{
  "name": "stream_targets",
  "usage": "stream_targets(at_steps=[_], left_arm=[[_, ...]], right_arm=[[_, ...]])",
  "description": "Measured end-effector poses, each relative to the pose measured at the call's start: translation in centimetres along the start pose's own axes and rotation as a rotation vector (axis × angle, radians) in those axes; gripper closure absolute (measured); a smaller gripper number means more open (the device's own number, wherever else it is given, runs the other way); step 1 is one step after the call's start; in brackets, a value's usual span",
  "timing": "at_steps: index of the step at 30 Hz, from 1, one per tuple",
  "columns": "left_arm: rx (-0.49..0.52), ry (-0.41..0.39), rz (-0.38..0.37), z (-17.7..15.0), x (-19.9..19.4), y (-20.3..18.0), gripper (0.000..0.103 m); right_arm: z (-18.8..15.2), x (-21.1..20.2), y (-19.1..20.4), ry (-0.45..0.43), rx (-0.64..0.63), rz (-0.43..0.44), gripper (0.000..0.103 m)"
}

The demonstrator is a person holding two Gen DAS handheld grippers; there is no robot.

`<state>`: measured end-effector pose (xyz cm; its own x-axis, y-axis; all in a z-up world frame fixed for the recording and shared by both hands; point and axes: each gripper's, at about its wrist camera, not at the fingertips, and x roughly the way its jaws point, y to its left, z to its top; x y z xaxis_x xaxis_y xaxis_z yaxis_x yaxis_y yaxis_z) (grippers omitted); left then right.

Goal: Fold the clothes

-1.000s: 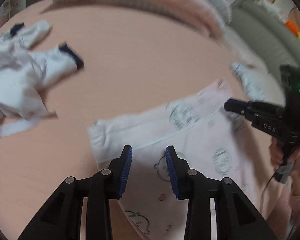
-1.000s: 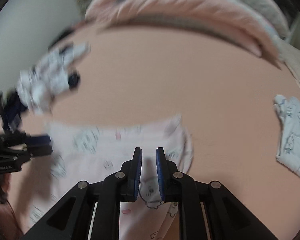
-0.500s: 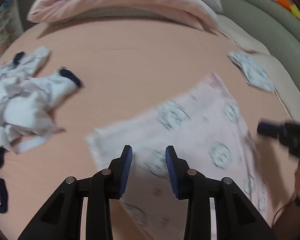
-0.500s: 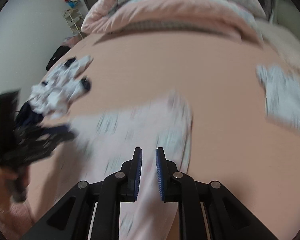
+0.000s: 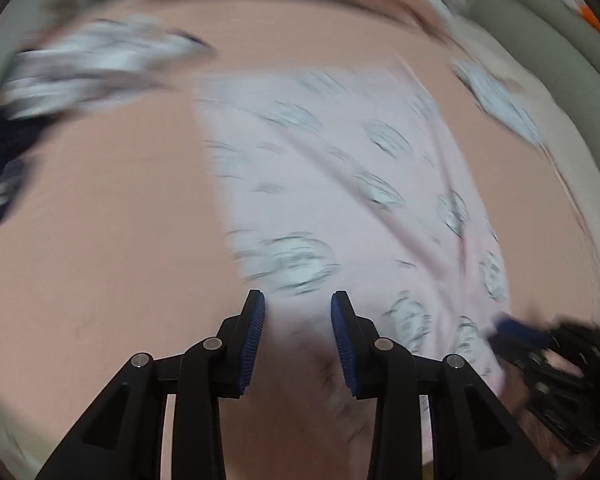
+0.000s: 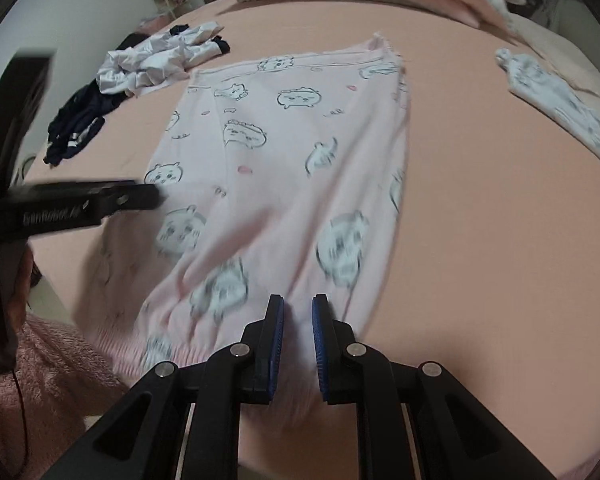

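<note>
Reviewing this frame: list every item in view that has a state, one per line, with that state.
Pink printed garment: spread flat on the bed, near hem in both grippers.
White garment: crumpled, unfolded.
Navy garment: crumpled heap.
Small printed garment: lying apart, right side.
Left gripper: shut on hem.
Right gripper: shut on hem.

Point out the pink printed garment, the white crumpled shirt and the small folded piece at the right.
pink garment (image 6: 300, 152), right wrist view, on its flat middle panel.
white shirt (image 6: 156, 60), right wrist view, on its crumpled body.
folded piece (image 6: 556, 96), right wrist view, on its middle.
</note>
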<state>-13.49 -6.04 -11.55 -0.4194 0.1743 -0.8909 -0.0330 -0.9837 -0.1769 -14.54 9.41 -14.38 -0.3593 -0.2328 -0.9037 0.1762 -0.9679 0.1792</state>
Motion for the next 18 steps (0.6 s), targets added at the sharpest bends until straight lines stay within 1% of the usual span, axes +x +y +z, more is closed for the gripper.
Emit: stream_targets(at_steps=[2, 3, 4, 5, 7, 8, 9, 11, 12, 15, 16, 18], left_arm=[[-0.089, -0.090, 0.021, -2.4, -3.0, 0.7, 0.072], [-0.133, -0.135, 0.031, -3.6, -4.4, 1.1, 0.072], [-0.149, -0.108, 0.001, -4.6, -4.2, 1.1, 0.072], [-0.165, -0.079, -0.030, -5.7, -3.9, 1.1, 0.072], [-0.187, -0.021, -0.079, -7.4, -3.0, 1.0, 0.072], [-0.184, 0.002, -0.078, -8.0, -2.3, 0.8, 0.072], [-0.187, 0.005, -0.077, -8.3, -2.2, 0.8, 0.072], [-0.209, -0.001, -0.129, -8.6, -2.0, 0.9, 0.072], [-0.219, 0.001, -0.142, -8.7, -1.8, 0.9, 0.072], [-0.211, -0.018, -0.207, -9.0, -2.5, 0.4, 0.072], [-0.210, -0.024, -0.211, -9.0, -2.5, 0.3, 0.072], [-0.189, -0.022, -0.175, -8.9, -2.2, -0.1, 0.072]], right_arm=[[-1.2, -1.5, -0.2, -0.030, 0.028, 0.040, 0.088], [-1.8, -2.2, -0.3, -0.048, 0.039, 0.059, 0.084], [-2.4, -2.6, -0.4, -0.057, 0.045, 0.065, 0.074], [-3.0, -2.9, -0.4, -0.065, 0.050, 0.069, 0.068], [-4.0, -3.1, -0.5, -0.065, 0.062, 0.076, 0.067], [-4.3, -2.9, -0.4, -0.054, 0.064, 0.070, 0.067], [-4.6, -2.9, -0.3, -0.053, 0.051, 0.060, 0.067], [-5.1, -2.9, 0.1, -0.052, 0.022, 0.037, 0.067], [-5.3, -2.7, 0.3, -0.045, 0.006, 0.023, 0.067], [-6.1, -2.1, 0.7, -0.005, -0.037, -0.004, 0.067], [-6.3, -2.1, 0.7, -0.008, -0.036, -0.006, 0.067], [-6.5, -2.3, 0.5, -0.021, -0.025, -0.001, 0.067]])
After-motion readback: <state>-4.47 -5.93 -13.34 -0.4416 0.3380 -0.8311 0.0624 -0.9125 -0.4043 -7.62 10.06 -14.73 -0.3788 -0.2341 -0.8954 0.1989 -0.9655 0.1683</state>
